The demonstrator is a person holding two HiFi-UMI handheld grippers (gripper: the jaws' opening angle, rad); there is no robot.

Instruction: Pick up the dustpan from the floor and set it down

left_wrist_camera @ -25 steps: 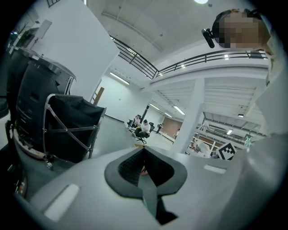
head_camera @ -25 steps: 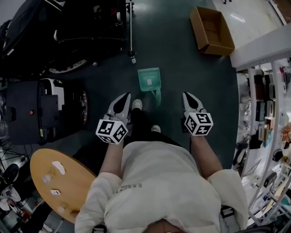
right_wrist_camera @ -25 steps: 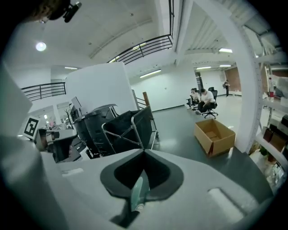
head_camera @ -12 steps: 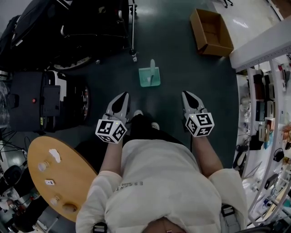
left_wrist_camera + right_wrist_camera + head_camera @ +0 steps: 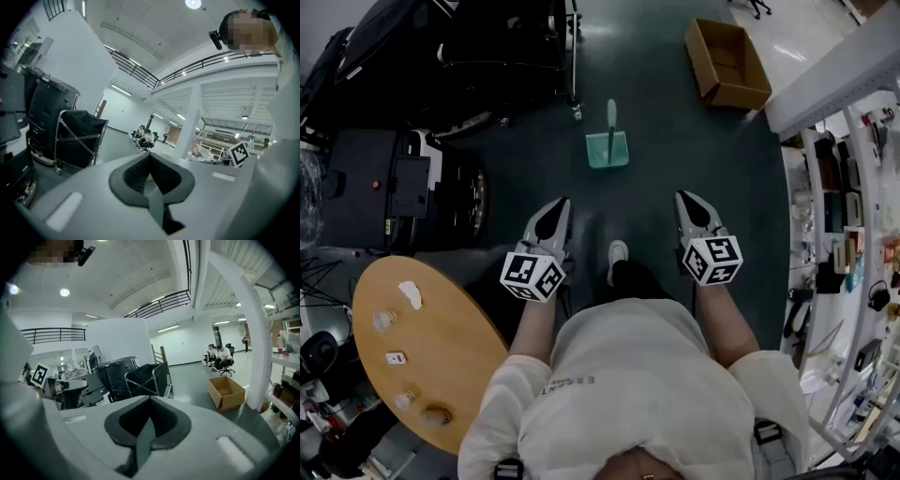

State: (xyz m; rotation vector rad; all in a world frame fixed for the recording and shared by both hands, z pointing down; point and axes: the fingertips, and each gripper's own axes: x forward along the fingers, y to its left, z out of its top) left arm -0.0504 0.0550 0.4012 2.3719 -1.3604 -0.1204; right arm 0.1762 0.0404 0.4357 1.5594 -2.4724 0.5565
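At the far left stands one round wooden table [image 5: 441,347] with a few small bits on top. Next comes the left gripper [image 5: 555,204], jaws together with nothing between them. Past it, one green dustpan [image 5: 607,150] lies flat on the dark floor [image 5: 675,159], well ahead of both tools, its handle pointing away from the person. The right gripper [image 5: 686,199] is likewise closed and empty (so two grippers, neither yet ready to take anything). One cardboard box [image 5: 729,64] sits open further right.

The step in hand looks like the approach. To do it well, I would move closer, spread one gripper's jaws before bending, then come down over the pan to clamp its handle squarely.
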